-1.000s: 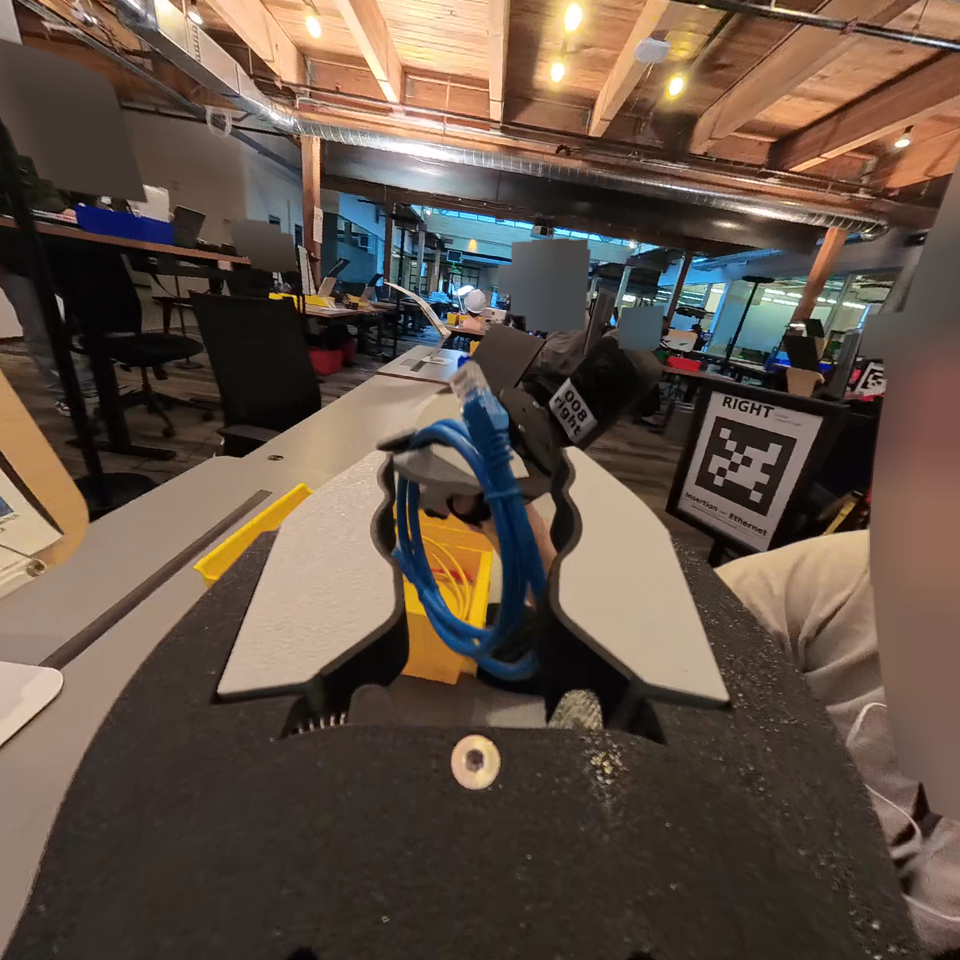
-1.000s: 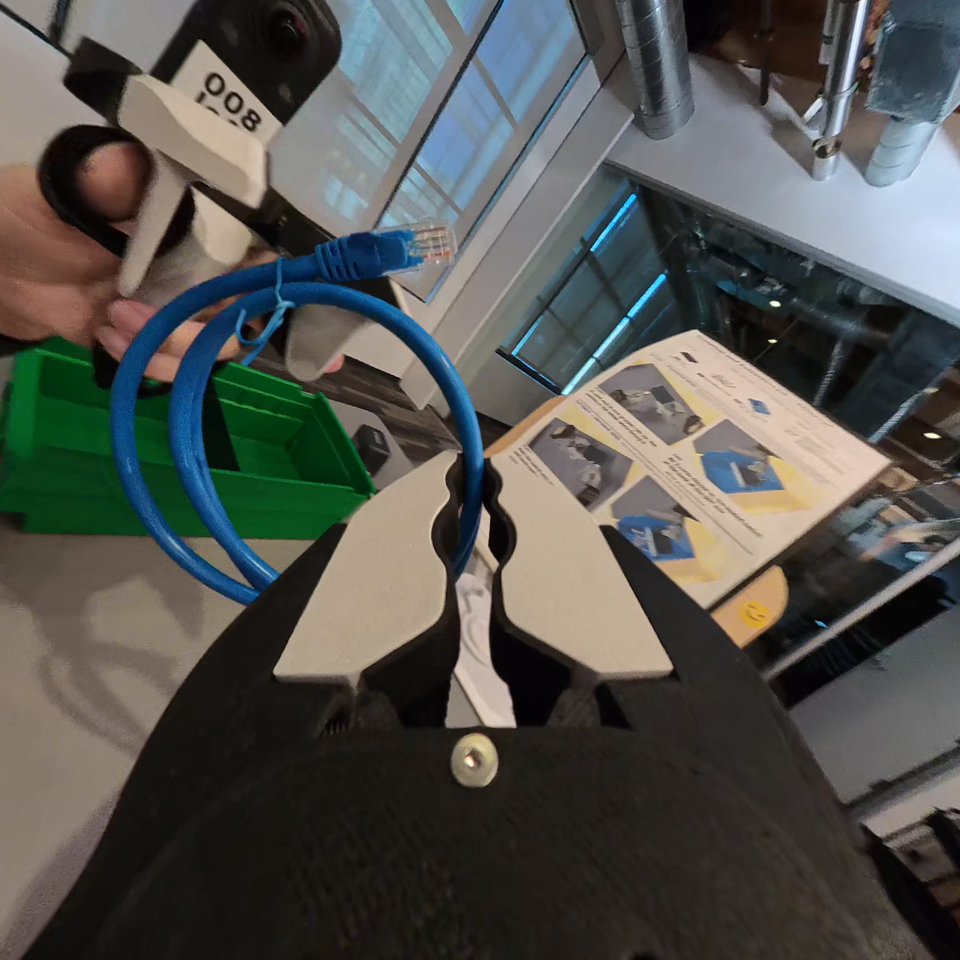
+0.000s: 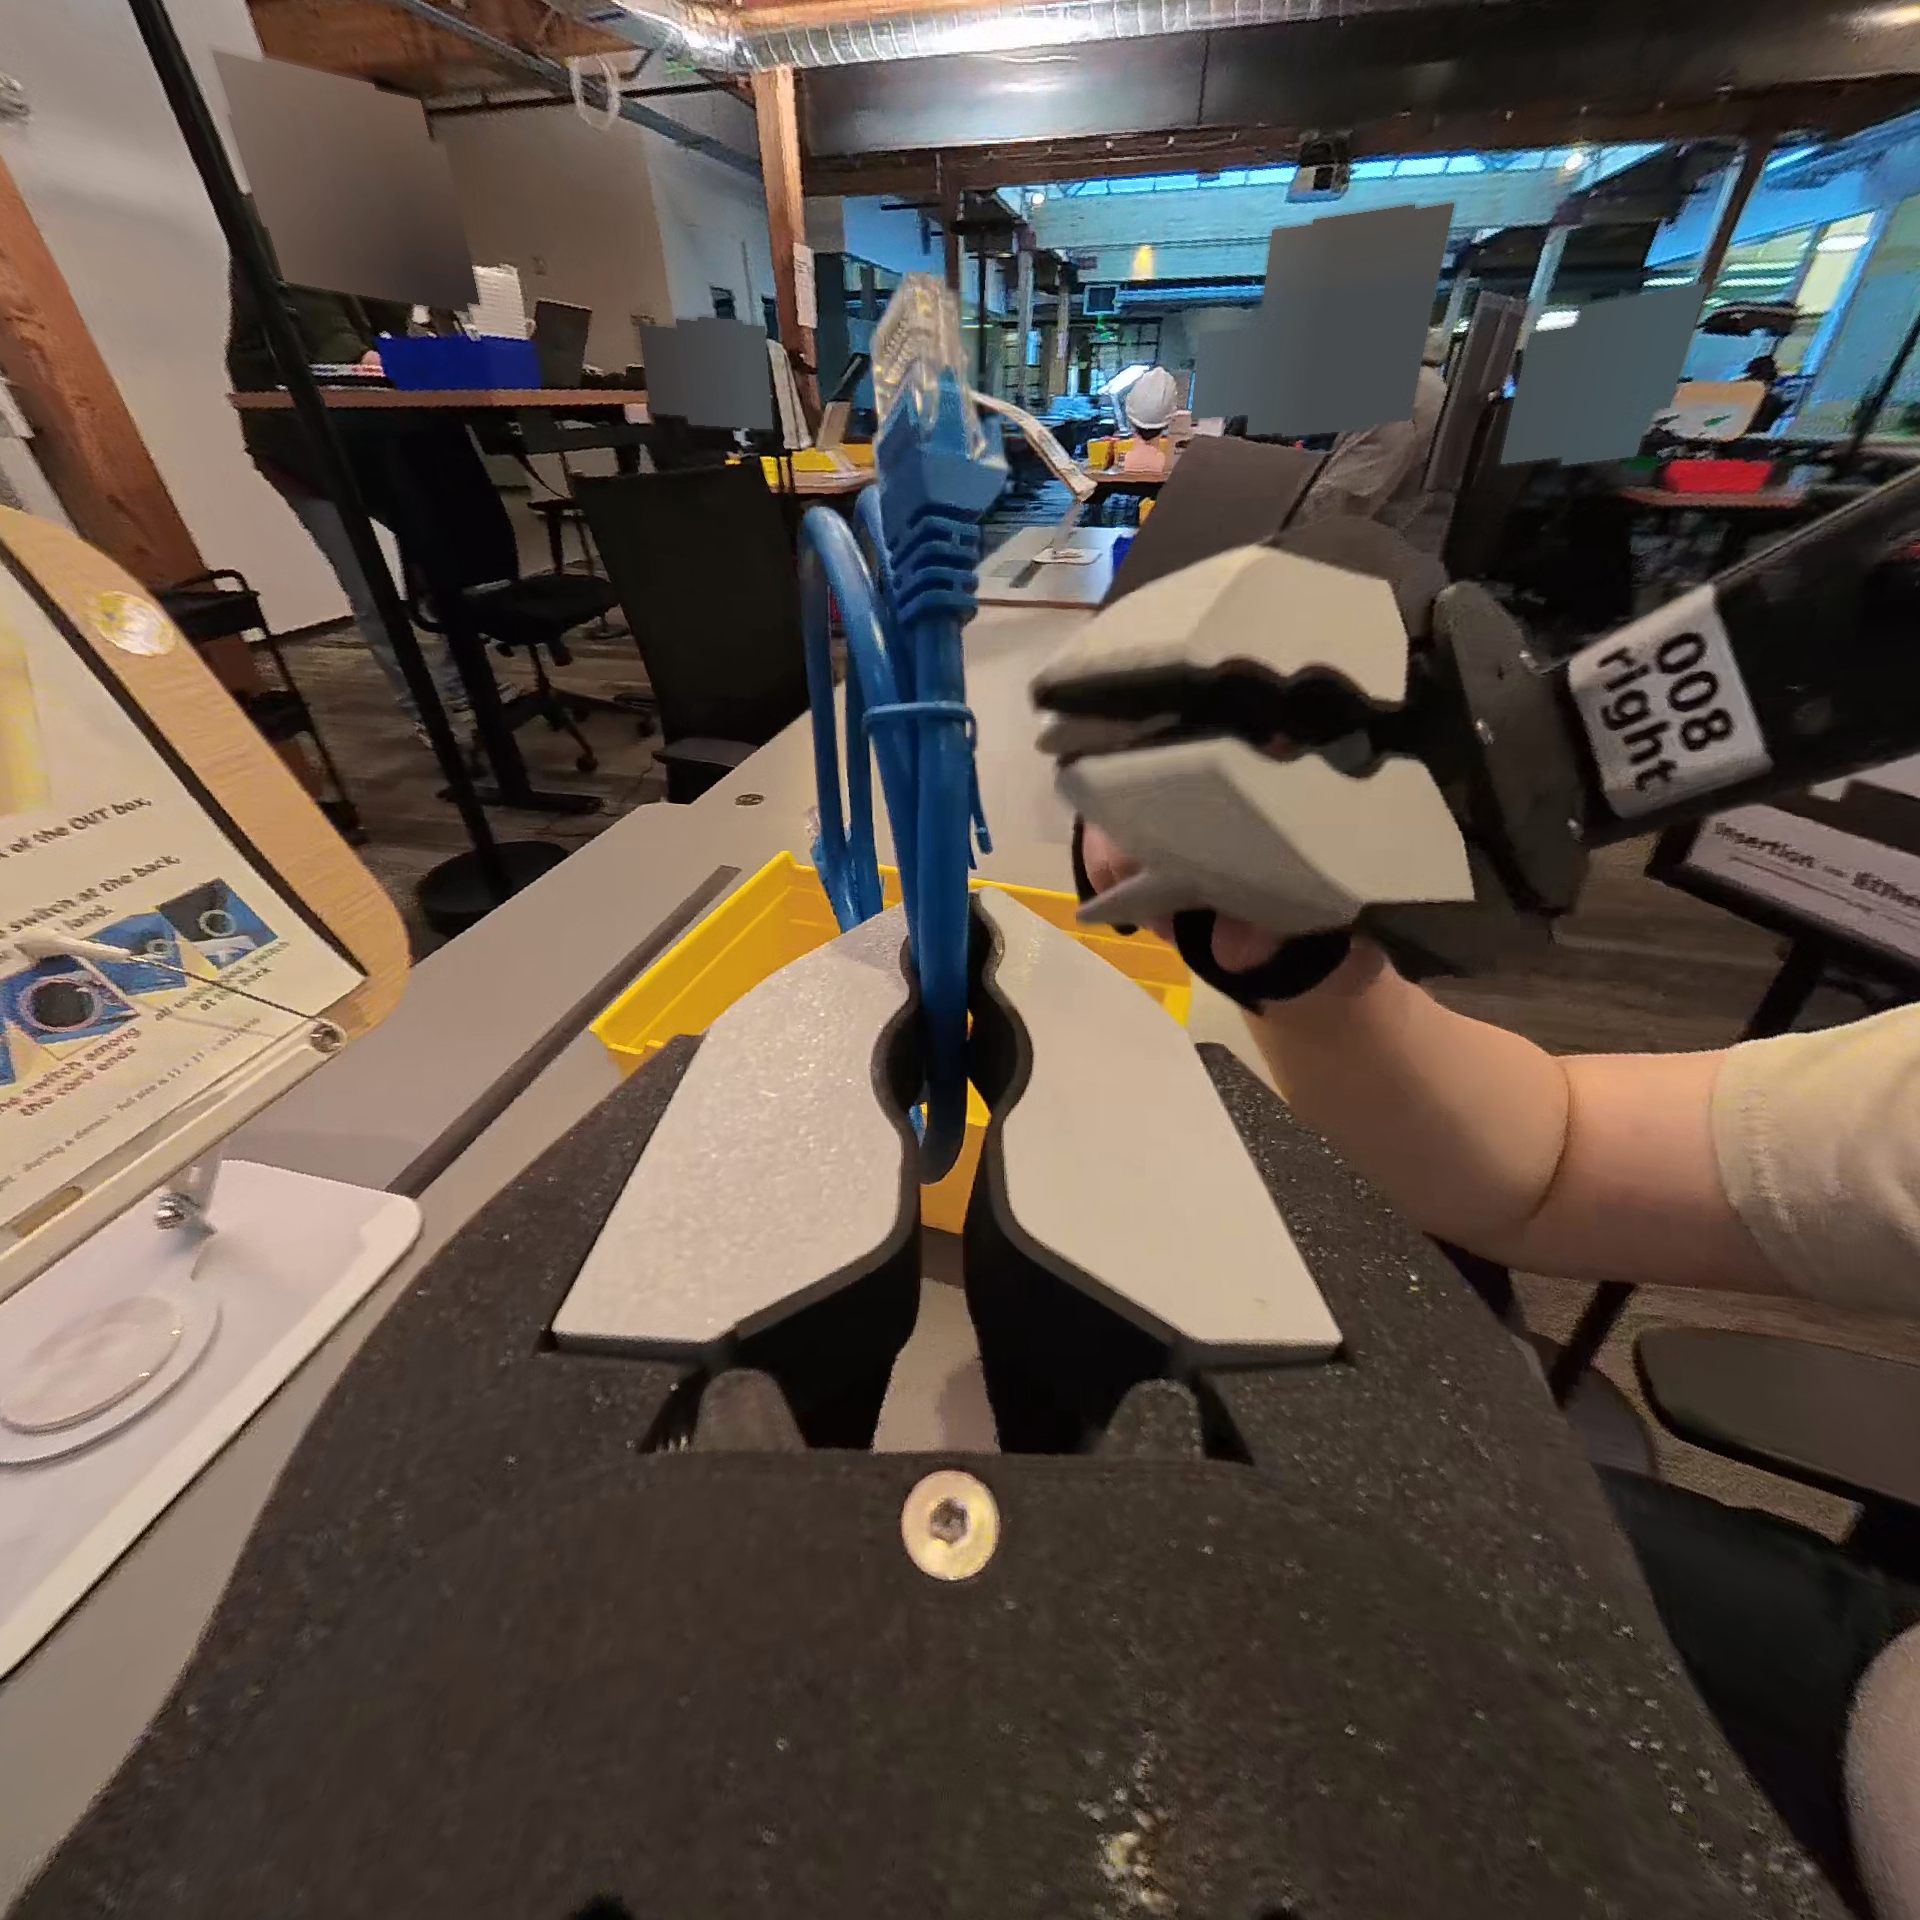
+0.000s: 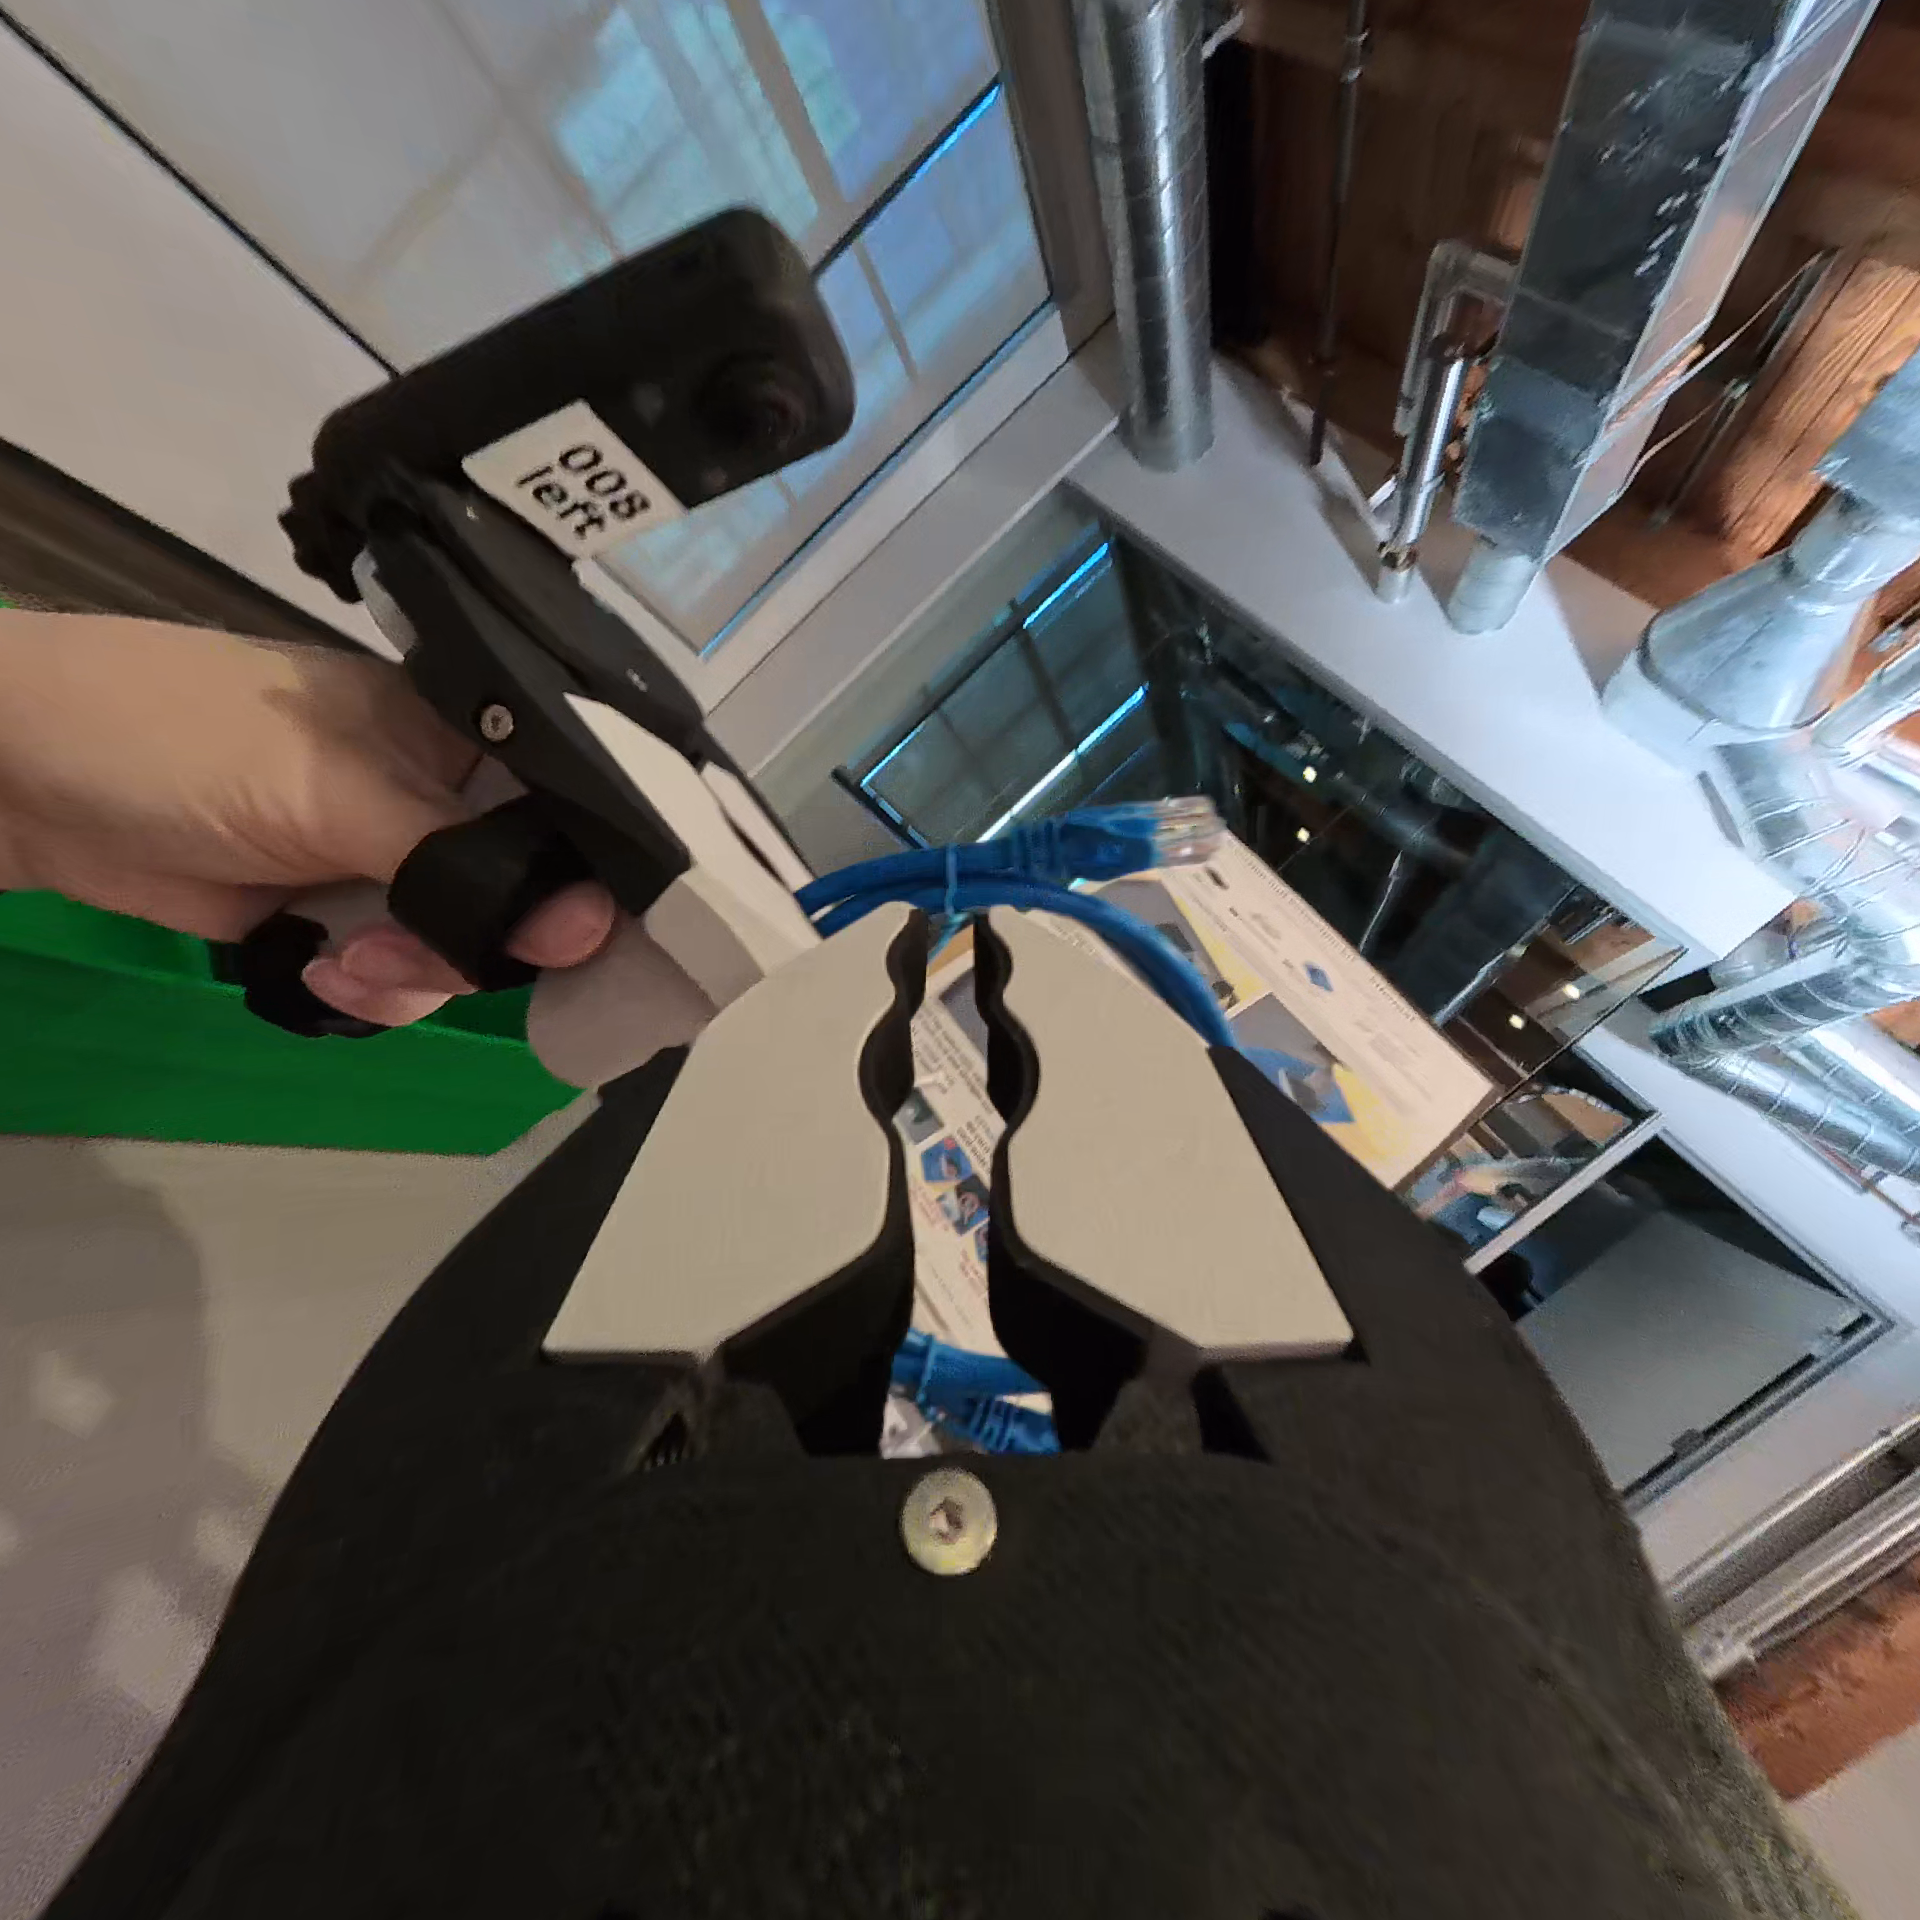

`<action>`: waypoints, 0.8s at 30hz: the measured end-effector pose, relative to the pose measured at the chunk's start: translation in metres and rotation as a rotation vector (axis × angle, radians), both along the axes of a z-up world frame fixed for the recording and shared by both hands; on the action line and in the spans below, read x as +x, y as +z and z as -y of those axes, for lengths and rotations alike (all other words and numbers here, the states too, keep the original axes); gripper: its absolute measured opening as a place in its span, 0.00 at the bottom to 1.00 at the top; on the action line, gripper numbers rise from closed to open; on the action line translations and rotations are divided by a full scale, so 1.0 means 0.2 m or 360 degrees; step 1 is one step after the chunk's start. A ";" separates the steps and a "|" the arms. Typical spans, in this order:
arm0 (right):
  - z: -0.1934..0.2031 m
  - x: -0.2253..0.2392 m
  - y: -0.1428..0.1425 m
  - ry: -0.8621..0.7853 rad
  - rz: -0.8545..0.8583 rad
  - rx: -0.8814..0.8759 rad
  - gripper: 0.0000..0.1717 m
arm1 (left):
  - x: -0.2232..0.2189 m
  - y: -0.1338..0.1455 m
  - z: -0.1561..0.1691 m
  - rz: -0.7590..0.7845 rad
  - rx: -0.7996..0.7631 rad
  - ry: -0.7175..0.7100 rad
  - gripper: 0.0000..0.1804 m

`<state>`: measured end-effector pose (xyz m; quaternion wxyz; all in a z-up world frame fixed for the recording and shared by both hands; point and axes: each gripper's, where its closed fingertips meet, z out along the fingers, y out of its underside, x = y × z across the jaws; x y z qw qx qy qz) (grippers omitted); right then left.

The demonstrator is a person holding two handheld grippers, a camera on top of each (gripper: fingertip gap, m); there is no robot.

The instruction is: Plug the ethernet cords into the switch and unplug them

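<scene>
Two grippers | left gripper (image 3: 943, 925) clamps blue cord (image 3: 914, 727) | right gripper (image 4: 945, 925) parted

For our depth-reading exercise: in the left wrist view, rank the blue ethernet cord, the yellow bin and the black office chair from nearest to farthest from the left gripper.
1. Blue ethernet cord: clamped between the left gripper's fingers.
2. Yellow bin: on the table just beyond the fingertips.
3. Black office chair: on the floor past the table's far edge, left of the cord.
</scene>
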<state>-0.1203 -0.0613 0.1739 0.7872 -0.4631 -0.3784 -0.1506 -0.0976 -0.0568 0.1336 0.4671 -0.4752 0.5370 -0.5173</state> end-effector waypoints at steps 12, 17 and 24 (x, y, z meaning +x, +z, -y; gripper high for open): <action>-0.02 0.00 0.00 -0.0068 -0.0054 -0.0046 0.03 | 0.01 0.00 0.03 -0.0004 0.0169 0.0079 0.01; 0.00 -0.01 -0.01 0.0326 -0.0301 -0.0387 0.02 | 0.00 0.00 0.05 -0.0008 0.0252 0.0044 0.01; 0.08 -0.03 -0.01 0.1396 -0.0961 -0.1201 0.02 | -0.02 0.02 0.12 0.0045 0.0251 -0.0125 0.01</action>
